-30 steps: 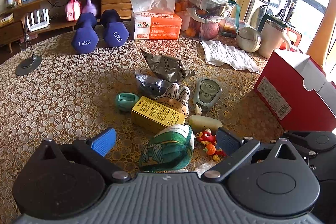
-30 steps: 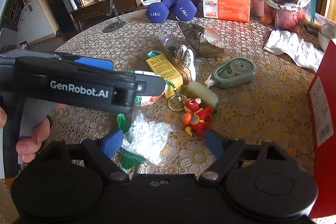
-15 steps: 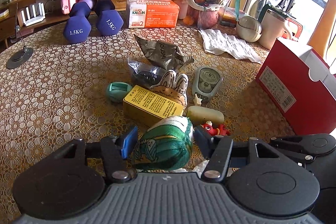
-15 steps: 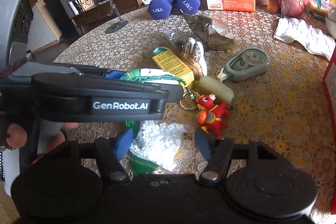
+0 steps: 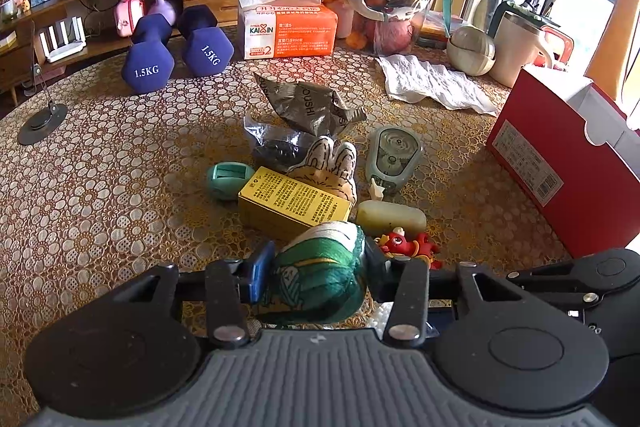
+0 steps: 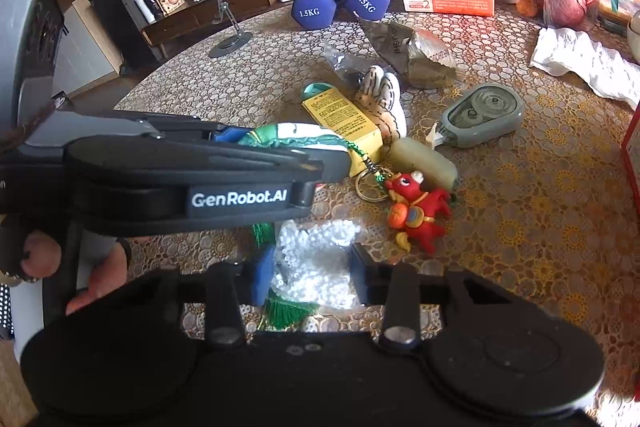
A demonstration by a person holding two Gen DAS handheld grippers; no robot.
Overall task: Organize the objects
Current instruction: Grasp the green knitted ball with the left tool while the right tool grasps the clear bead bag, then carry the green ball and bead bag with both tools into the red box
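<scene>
My left gripper (image 5: 316, 271) has its jaws closing, and both pads press the sides of a green and white embroidered pouch (image 5: 316, 283) lying on the lace tablecloth. In the right wrist view the same pouch (image 6: 280, 135) shows past the left gripper's body, with a key ring and a red dragon toy (image 6: 416, 215) beside it. My right gripper (image 6: 312, 275) is also closing, and its pads touch a small clear bag of white beads (image 6: 316, 259). A green tassel (image 6: 284, 311) lies under that bag.
A yellow box (image 5: 292, 203), a rabbit plush (image 5: 332, 163), a beige capsule (image 5: 390, 217), a grey tape dispenser (image 5: 394, 155) and a crumpled foil wrapper (image 5: 312, 103) crowd the table's middle. A red box (image 5: 560, 163) stands at right. Dumbbells (image 5: 176, 55) and a tissue pack (image 5: 288, 31) sit behind.
Both pairs of jaws have come in from wide apart: the left onto the green pouch, the right onto the bead bag. Neither hand has shifted.
</scene>
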